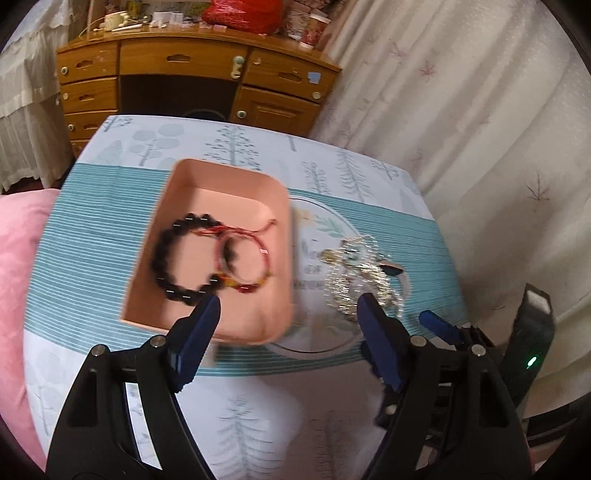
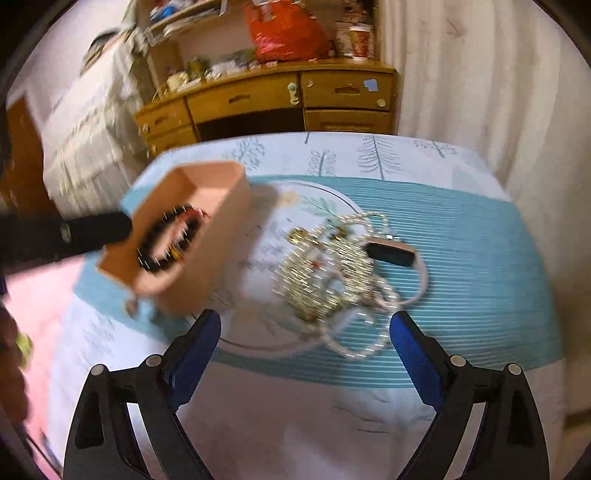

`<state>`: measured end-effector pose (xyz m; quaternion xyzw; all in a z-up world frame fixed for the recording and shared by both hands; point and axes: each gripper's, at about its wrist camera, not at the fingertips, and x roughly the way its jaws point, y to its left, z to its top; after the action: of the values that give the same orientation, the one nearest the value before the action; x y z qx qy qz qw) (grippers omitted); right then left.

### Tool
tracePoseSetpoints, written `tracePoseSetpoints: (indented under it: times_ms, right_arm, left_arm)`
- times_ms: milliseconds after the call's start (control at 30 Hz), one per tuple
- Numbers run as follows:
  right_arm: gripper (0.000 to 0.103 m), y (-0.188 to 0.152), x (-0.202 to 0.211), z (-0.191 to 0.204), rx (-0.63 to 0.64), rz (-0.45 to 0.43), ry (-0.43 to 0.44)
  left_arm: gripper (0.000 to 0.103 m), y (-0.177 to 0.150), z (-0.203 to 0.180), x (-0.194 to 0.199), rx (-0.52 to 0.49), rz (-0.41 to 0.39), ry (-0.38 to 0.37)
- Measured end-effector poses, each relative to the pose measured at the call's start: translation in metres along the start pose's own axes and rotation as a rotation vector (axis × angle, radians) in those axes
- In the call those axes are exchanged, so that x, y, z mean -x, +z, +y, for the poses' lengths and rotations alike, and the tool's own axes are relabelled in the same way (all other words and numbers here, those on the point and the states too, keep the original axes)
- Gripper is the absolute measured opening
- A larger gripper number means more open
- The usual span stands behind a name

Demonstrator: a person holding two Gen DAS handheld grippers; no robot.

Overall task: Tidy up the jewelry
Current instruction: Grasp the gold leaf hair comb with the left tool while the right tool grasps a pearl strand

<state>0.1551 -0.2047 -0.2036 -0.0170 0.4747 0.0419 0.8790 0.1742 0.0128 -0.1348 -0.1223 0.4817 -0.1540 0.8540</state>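
Bedroom scene: cream curtains [image 1: 461, 110] with pink leaf print behind, cluttered wooden dresser with drawers [image 1: 192, 85] at the back, red plastic bag [image 1: 240, 14] on top of it. In front, a table under a pale cloth printed with trees and teal stripes [image 1: 92, 236]. On the cloth sits a shallow pink rectangular tray [image 1: 225, 192], holding a black beaded bracelet [image 1: 173, 258] and a red braided cord bracelet [image 1: 255, 258], the two overlapping. Just right of the tray, on the cloth, a tangled heap of gold chains and pearl strands [image 2: 325, 273]; motion blur, individual pieces hard to separate. A small black box-like item [image 2: 391, 253] lies touching the heap's right side. Left gripper [image 1: 288, 310] hangs over the tray's near edge, blue-padded jaws spread apart, nothing between them. Right gripper [image 2: 306, 325] hangs near the heap's front edge, jaws wide apart, nothing held. Both frames blurred.
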Motion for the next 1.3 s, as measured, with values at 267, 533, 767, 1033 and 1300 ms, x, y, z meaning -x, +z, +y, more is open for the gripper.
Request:
tracePoseSetpoints:
  times_ms: [267, 533, 767, 1033, 1300]
  right_arm:
    - [0.094, -0.016, -0.005, -0.027, 0.254, 0.023, -0.059]
    - [0.094, -0.030, -0.012, -0.068, 0.311, 0.007, 0.083]
    - [0.071, -0.034, -0.024, -0.093, 0.263, 0.021, 0.247]
    - [0.057, -0.031, -0.033, -0.114, 0.229, -0.011, 0.349]
    - [0.039, -0.016, -0.046, -0.140, 0.146, -0.016, 0.398]
  left_arm:
    - [0.078, -0.007, -0.051, -0.031, 0.077, 0.095, -0.067]
    - [0.078, -0.016, -0.078, -0.087, 0.178, 0.171, -0.029]
    - [0.078, -0.019, -0.090, -0.128, 0.207, 0.207, 0.040]
    - [0.078, -0.011, -0.101, -0.150, 0.176, 0.190, 0.156]
    - [0.078, -0.004, -0.105, -0.159, 0.134, 0.162, 0.199]
